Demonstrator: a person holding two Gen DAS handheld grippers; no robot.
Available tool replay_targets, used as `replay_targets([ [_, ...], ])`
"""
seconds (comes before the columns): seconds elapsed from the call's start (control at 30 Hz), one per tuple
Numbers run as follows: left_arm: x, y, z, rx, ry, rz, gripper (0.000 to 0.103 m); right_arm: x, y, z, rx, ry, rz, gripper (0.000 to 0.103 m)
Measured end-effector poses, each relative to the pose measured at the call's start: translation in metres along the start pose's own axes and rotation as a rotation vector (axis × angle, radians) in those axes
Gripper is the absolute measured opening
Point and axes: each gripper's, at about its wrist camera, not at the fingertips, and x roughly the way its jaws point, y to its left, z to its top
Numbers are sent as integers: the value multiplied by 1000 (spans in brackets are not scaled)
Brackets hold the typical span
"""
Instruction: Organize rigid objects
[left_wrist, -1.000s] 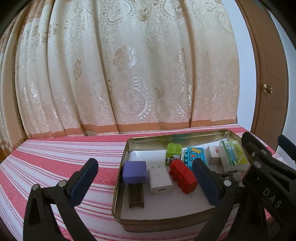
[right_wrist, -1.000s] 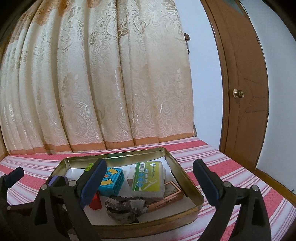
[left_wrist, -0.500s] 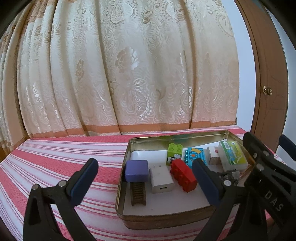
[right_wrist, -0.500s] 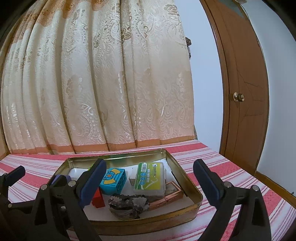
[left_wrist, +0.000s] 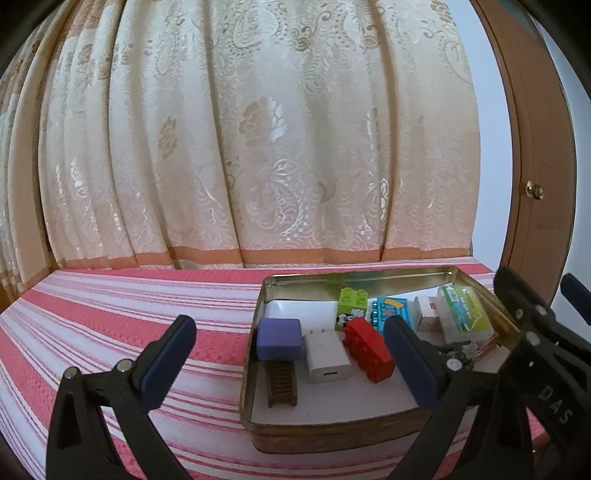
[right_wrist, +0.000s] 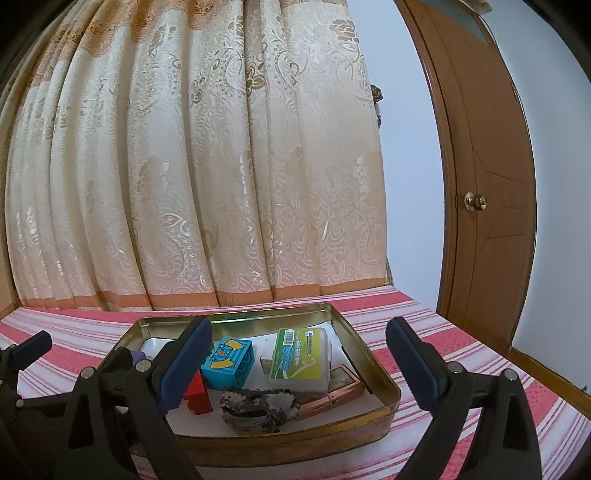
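Cream curtain (left_wrist: 258, 147) behind red-striped bench (left_wrist: 110, 314). Tin tray (left_wrist: 332, 432) holds blocks, charger (left_wrist: 327, 356), floss box (right_wrist: 301, 358). Left hand-held gripper (left_wrist: 288, 363) wide open, empty; right hand-held gripper (right_wrist: 299, 363) same. Tray ahead of both, long axis left-right, right nearer floss box.

We saw soft, even daylight glowing through the curtain (left_wrist: 258, 147), which bowed strongly under fisheye distortion, with black vignetting in the corners beyond it. Sheen glinted on its woven pattern. Below it, shadows stayed faint, and the left view looked slightly blurred.
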Motion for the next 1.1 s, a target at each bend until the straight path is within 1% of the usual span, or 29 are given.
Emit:
replay_targets([
  [0.63, -10, 4, -3, 5, -40, -4, 103, -10, 0, -1, 3, -21, -6, 97],
  [1.1, -12, 4, -3, 8, -46, -4, 103, -11, 0, -1, 5, -22, -8, 97],
])
